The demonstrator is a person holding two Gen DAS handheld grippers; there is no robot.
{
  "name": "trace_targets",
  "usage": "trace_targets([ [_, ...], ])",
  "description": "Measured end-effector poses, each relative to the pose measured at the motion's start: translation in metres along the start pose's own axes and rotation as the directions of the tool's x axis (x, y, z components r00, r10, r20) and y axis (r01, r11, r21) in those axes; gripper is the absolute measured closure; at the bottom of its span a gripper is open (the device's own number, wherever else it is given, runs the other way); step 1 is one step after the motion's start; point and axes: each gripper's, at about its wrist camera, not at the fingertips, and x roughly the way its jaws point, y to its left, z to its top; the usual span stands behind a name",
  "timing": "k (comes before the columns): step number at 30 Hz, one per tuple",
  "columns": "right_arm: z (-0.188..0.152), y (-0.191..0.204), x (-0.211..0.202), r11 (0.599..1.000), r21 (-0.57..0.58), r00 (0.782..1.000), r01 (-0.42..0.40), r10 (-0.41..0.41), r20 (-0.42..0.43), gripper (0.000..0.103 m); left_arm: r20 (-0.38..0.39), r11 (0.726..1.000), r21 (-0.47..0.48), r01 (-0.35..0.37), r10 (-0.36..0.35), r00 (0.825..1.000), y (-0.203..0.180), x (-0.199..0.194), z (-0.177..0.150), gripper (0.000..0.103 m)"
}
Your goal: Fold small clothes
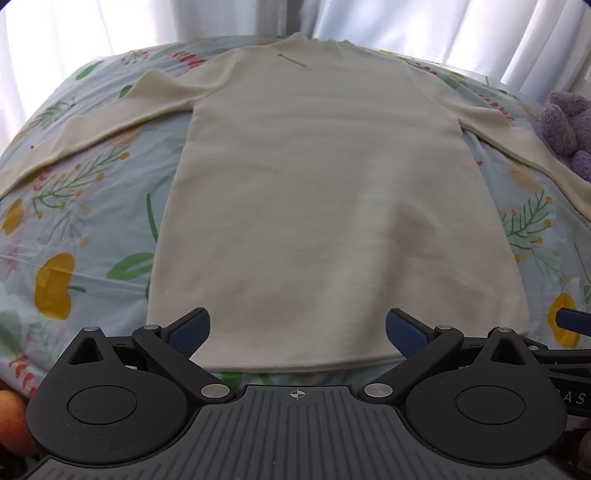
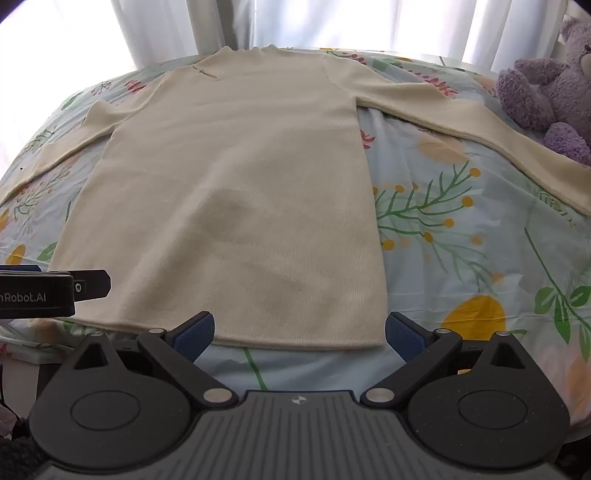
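Observation:
A cream long-sleeved knit garment point(image 1: 314, 192) lies flat on the bed with both sleeves spread out, collar at the far end and hem nearest me. It also shows in the right wrist view point(image 2: 236, 206). My left gripper point(image 1: 297, 334) is open and empty, its blue pads just above the hem near its middle. My right gripper point(image 2: 299, 334) is open and empty, over the hem's right part and right corner. The left gripper's side point(image 2: 55, 291) shows at the left of the right wrist view.
The bed has a pale blue floral sheet point(image 2: 461, 236). A purple stuffed bear point(image 2: 546, 99) sits at the far right, touching the right sleeve point(image 2: 480, 125); it also shows in the left wrist view point(image 1: 569, 125). White curtains point(image 1: 406, 22) hang behind the bed.

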Motion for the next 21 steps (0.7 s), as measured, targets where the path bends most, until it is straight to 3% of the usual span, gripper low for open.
trace_targets([
  [21,0.0030,-0.0002,-0.0012,1.000,0.005,1.000,-0.011,0.011,0.013,0.004,-0.010,1.000,0.013,-0.011,0.012,1.000,-0.0001,0.0040,0.0012,0.000],
])
